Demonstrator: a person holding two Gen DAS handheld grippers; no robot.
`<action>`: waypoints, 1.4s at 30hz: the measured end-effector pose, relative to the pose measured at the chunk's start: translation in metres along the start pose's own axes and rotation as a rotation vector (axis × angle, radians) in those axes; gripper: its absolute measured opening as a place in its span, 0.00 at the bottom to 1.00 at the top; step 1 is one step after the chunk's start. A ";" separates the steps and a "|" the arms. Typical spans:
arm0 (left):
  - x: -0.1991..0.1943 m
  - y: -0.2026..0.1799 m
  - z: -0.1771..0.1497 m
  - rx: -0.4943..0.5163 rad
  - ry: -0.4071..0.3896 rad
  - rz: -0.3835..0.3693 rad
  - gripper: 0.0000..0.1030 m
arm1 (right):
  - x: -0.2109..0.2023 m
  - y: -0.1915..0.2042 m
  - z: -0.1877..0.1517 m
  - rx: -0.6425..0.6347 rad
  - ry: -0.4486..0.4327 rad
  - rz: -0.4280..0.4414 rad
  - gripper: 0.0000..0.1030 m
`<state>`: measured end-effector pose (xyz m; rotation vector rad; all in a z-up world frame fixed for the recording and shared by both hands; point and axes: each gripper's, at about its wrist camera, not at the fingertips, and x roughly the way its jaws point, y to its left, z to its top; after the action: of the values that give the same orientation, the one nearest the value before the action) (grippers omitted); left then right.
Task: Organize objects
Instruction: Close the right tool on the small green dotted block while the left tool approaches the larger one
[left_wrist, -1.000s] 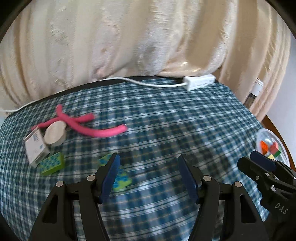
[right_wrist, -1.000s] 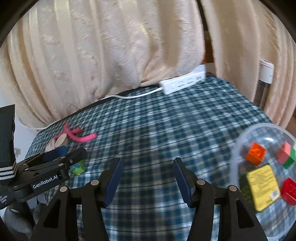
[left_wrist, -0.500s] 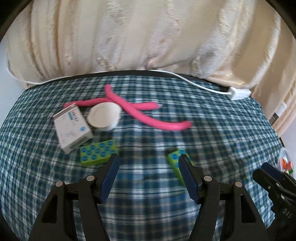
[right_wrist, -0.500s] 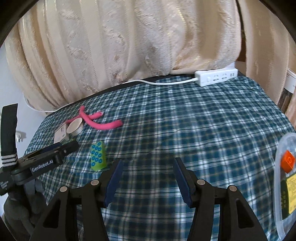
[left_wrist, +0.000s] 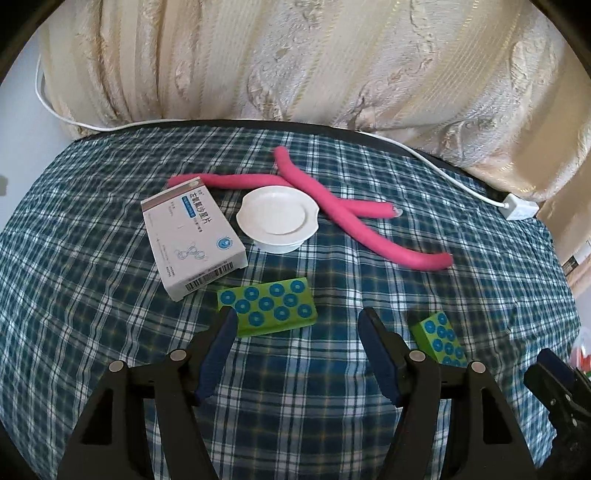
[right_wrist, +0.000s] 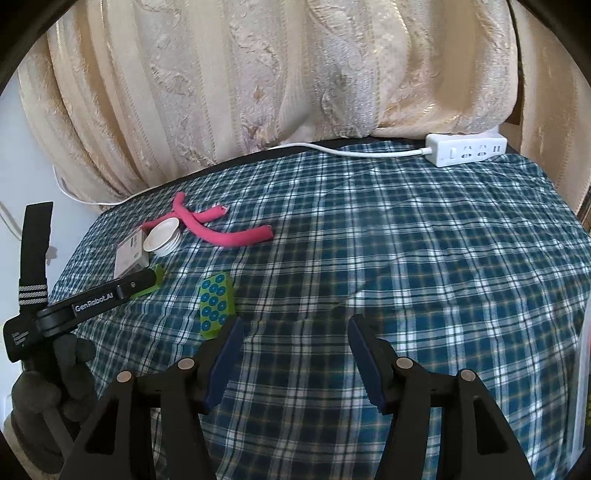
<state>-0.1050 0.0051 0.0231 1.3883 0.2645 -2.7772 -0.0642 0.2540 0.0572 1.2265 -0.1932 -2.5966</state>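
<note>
— Both views have swung toward the clutter; the left gripper (left_wrist: 295, 325) now hangs just short of the larger green block (left_wrist: 266, 307) on the plaid tabletop (left_wrist: 406, 280), jaws wide, nothing between.

— Right gripper (right_wrist: 293, 334)?

— Opening, empty. Straddle the block's short sides squarely, I'd say, before closing.

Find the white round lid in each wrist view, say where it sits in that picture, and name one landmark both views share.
Left wrist view: the white round lid lies centre, just above the middle, right of the white medicine box.
Right wrist view: the lid lies at mid-left, small.
Shared landmark: the pink foam rods, crossed just behind the lid.
</note>
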 end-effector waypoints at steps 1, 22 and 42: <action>0.001 0.001 0.000 -0.002 0.002 0.001 0.67 | 0.001 0.002 0.000 -0.004 0.003 0.002 0.60; 0.021 0.018 0.003 -0.029 0.013 0.046 0.70 | 0.031 0.031 0.000 -0.085 0.062 0.037 0.61; 0.000 0.011 0.003 0.028 -0.064 0.069 0.63 | 0.055 0.053 0.004 -0.153 0.089 0.036 0.61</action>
<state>-0.1064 -0.0059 0.0240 1.2852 0.1737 -2.7739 -0.0916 0.1877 0.0313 1.2682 0.0010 -2.4691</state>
